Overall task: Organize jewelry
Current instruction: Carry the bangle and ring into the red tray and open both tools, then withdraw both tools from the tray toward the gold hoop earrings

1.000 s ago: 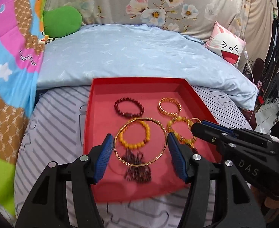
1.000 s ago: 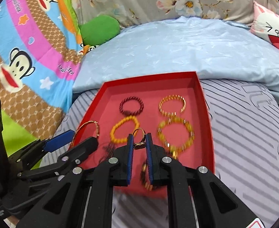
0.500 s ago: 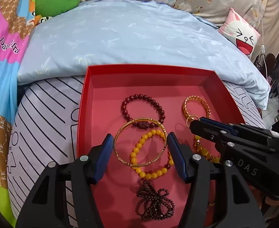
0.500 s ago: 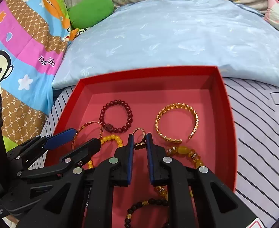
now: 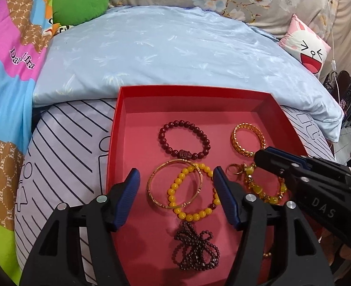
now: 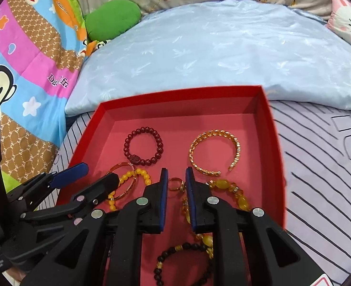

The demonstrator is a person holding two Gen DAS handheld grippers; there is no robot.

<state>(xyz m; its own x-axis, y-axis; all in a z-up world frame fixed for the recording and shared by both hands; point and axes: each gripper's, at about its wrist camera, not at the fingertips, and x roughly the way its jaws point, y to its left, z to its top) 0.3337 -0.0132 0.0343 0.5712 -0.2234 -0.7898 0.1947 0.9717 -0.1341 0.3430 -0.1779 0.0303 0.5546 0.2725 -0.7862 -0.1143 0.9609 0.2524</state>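
Jewelry all sits inside the red tray [image 5: 114, 143] on the bed [image 5: 68, 155], so the gathering looks nearly finished to me. My left gripper [image 5: 176, 169] has its jaws released and they have just been opening; the bangle [image 5: 149, 186] lies between them, clear of both pads, on the tray floor and overlapping the yellow beads [image 5: 170, 191]. My right gripper [image 6: 176, 169] has only a narrow gap, and its jaws have just been opening a little too. The ring [image 6: 175, 183] sits between the tips, down on the tray against the amber bracelet [image 6: 225, 184], and the pads seem just off it, so I take it as let go.

At the far end the red beads [image 5: 182, 153] and the gold cuff [image 6: 194, 147] lie apart, each with its own space. The near end is crowded: the bangle crosses the yellow beads, the ring touches the amber bracelet, and the dark strand [image 5: 194, 245] and black bracelet [image 6: 175, 250] lie just behind. I judge what is left is backing both grippers out, and perhaps spreading those overlapping pieces.
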